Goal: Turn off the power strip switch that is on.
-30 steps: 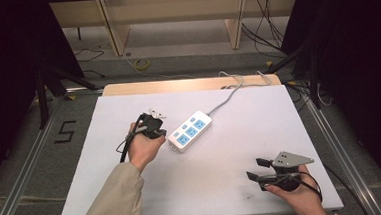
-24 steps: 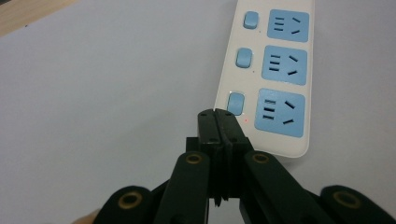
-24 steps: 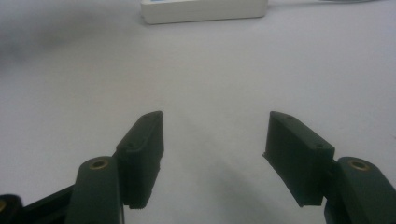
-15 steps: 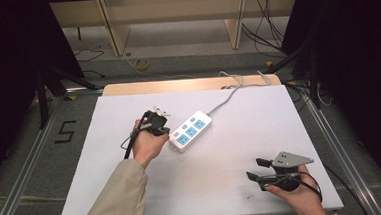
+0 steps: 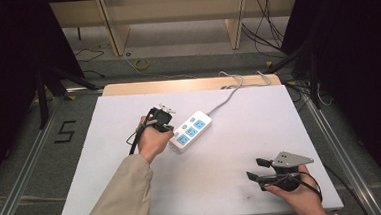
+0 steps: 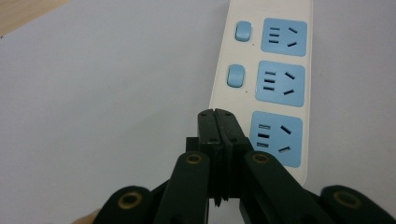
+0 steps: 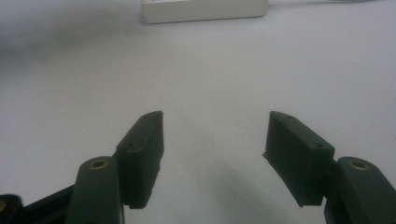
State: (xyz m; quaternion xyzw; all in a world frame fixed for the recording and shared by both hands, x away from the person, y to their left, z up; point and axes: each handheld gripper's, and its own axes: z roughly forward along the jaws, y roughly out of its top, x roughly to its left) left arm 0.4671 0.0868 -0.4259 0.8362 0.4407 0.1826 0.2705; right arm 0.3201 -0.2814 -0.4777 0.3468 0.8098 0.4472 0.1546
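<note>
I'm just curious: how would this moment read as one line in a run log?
left gripper: shut, over white power strip with blue sockets | right gripper: open, empty, apart | white table

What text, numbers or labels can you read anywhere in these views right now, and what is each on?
"5": a dark figure on the grey floor mat, left of the table.
The power strip carries no readable print on its blue sockets or switches.
The left gripper and right gripper bear no lettering.

One power strip [image 5: 192, 131]: three blue sockets, two visible switches. Two tools: left tool [image 5: 160, 120], right tool [image 5: 253, 169].
</note>
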